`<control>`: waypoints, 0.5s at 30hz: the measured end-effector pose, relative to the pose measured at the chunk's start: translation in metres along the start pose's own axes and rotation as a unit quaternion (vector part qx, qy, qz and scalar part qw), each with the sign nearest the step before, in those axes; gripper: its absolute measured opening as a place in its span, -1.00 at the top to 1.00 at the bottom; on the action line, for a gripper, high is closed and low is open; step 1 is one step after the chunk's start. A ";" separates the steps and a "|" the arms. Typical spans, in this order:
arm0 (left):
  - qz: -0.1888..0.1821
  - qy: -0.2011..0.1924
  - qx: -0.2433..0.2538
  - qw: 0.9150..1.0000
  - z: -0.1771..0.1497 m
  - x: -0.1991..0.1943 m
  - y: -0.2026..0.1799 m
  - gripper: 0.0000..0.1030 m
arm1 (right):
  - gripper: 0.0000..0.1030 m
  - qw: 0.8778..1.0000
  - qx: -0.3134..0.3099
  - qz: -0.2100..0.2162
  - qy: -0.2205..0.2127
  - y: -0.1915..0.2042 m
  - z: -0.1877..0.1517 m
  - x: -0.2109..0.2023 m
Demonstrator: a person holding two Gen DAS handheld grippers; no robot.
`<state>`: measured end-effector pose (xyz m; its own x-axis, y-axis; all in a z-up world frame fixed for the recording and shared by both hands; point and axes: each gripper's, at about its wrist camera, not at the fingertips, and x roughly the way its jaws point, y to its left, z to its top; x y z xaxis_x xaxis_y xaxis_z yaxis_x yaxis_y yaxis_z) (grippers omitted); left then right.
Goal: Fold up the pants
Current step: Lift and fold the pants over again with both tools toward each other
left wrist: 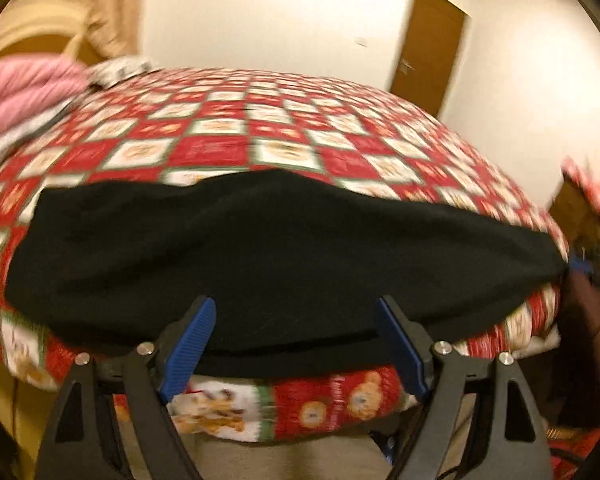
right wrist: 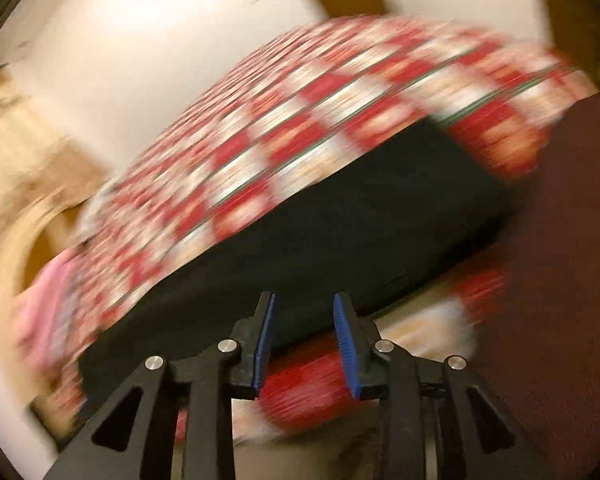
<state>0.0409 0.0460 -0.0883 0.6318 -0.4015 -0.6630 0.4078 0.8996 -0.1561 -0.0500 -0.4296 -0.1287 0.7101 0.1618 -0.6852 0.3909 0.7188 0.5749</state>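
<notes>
Black pants (left wrist: 260, 248) lie folded in a wide band across the near edge of a bed with a red and white checked cover (left wrist: 236, 128). My left gripper (left wrist: 296, 308) is open, its blue pads (left wrist: 192, 344) spread wide just over the pants' near edge, holding nothing. In the blurred right wrist view the pants (right wrist: 340, 224) lie along the bed's near edge. My right gripper (right wrist: 305, 304) is open with a narrower gap, at the pants' near edge, empty.
Pink bedding (left wrist: 24, 88) and a white patterned cloth lie at the bed's far left. A brown door (left wrist: 428, 48) stands in the white wall behind. A dark brown surface (right wrist: 572, 264) fills the right of the right wrist view. Beige floor lies below the bed.
</notes>
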 end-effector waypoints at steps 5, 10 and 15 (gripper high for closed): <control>-0.021 -0.001 0.091 0.996 -0.004 0.011 -0.047 -0.64 | 0.38 0.997 0.003 0.039 0.073 0.028 -0.028 0.053; 0.027 0.005 0.189 0.982 -0.010 0.028 -0.065 -0.64 | 0.38 0.997 0.012 0.041 0.067 0.041 -0.032 0.074; 0.002 0.018 0.233 0.972 -0.021 0.031 -0.075 -0.64 | 0.38 0.994 -0.008 0.091 0.064 0.063 -0.036 0.075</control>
<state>0.0164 -0.0300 -0.1122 0.6133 -0.3842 -0.6901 0.6653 0.7222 0.1893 0.0069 -0.3481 -0.1593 0.6876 0.3749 -0.6219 0.2527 0.6793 0.6890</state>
